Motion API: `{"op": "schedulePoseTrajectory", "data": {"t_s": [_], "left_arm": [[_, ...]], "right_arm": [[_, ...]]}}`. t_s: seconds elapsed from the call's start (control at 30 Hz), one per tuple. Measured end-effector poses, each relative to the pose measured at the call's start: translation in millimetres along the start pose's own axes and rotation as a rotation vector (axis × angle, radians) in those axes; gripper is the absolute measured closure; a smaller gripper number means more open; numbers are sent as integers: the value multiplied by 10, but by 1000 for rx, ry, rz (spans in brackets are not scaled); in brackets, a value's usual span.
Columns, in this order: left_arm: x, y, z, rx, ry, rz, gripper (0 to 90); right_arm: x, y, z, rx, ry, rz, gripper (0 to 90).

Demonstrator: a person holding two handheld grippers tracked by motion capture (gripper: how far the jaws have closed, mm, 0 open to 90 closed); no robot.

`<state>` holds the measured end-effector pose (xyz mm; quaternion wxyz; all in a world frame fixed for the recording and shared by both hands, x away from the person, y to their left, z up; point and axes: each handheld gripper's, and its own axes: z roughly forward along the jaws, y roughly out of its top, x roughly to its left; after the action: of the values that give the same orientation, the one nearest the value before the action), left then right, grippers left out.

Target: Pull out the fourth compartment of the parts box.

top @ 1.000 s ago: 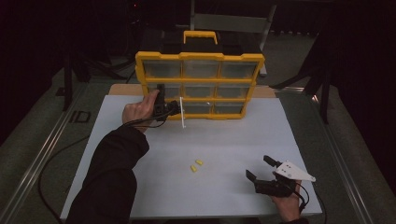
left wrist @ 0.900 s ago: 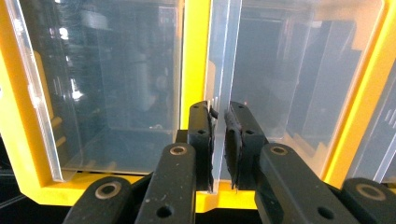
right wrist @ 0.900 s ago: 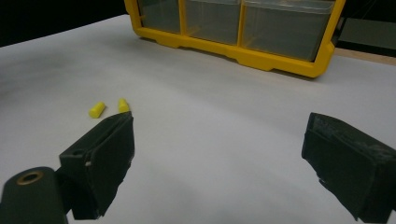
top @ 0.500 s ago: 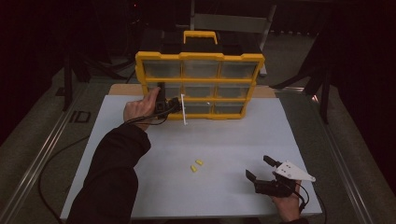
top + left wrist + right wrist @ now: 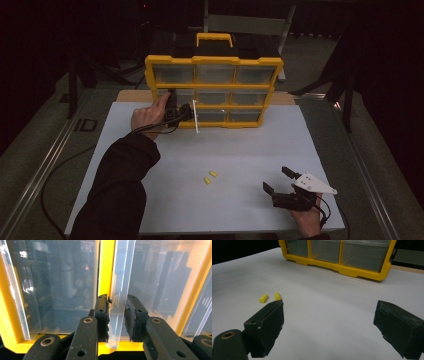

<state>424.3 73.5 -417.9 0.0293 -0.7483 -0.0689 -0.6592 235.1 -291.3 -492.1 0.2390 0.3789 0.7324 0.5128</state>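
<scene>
Gripping the clear plastic drawer front (image 5: 119,302) of the yellow-framed organiser cabinet (image 5: 214,89) at the table's far side, the left gripper (image 5: 117,315) has just eased its jaws slightly, the panel between them. Near right, the right gripper (image 5: 329,327) rests wide open on the white tabletop (image 5: 240,145), two small yellow pieces (image 5: 210,177) lying just to its left.

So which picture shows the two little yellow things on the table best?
The right gripper view: the two yellow pieces lie close and sharp on the white table, beside the right gripper. The high view shows them as tiny specks. The left gripper view faces the drawers.
</scene>
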Motion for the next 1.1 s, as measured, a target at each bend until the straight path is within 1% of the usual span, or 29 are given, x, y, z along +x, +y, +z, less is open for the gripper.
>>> {"op": "schedulePoseTrajectory", "data": {"t_s": [0.07, 0.1, 0.13, 0.17, 0.27, 0.37, 0.43, 0.5, 0.53, 0.63, 0.7, 0.73, 0.8, 0.97, 1.0, 1.07, 1.1], "left_arm": [[14, 10, -7, 8, -11, 17, 757], [24, 14, -6, 9, -18, 11, 764], [37, 14, -4, 7, -32, -12, 767], [54, 16, -5, 10, -42, -14, 767], [58, 20, -14, 15, -44, 20, 774], [46, 13, -26, 11, -43, 29, 775], [39, 12, -45, 17, -43, 34, 775], [38, 11, -59, 6, -45, 22, 775], [43, 9, -73, 10, -46, 25, 775], [39, -5, -107, 2, -46, 21, 776], [29, -18, -132, -6, -41, 10, 776], [31, -23, -152, 1, -42, 15, 776], [20, -34, -175, -16, -37, 2, 776], [12, -52, -263, -14, -36, 17, 776], [12, -52, -263, -14, -36, 17, 777], [7, -57, -315, -21, -37, 16, 777], [7, -58, -333, -19, -36, 23, 777]], "right_arm": [[-2, 0, -3, 0, -1, 1, 92], [-2, 0, -3, 1, -1, 1, 92], [-2, 0, -3, -1, 2, 0, 92], [-1, 1, -5, -1, 3, -1, 92], [1, 2, -6, -1, 4, 0, 92], [0, 2, -8, -3, 4, 3, 92], [-2, 1, -7, -1, 2, 0, 91], [1, 2, -7, -2, 5, 1, 92], [1, 2, -6, -2, 5, 0, 92], [1, 2, -6, -2, 5, 1, 91], [-1, 1, -5, -2, 3, -1, 91], [-1, 1, -5, -2, 4, -1, 91], [2, 2, -5, -2, 6, 0, 91], [3, 2, -4, -2, 6, -1, 91], [3, 2, -4, -2, 6, -1, 91], [1, 1, -3, -1, 4, -1, 91], [3, 2, -2, -1, 6, 0, 91]]}}
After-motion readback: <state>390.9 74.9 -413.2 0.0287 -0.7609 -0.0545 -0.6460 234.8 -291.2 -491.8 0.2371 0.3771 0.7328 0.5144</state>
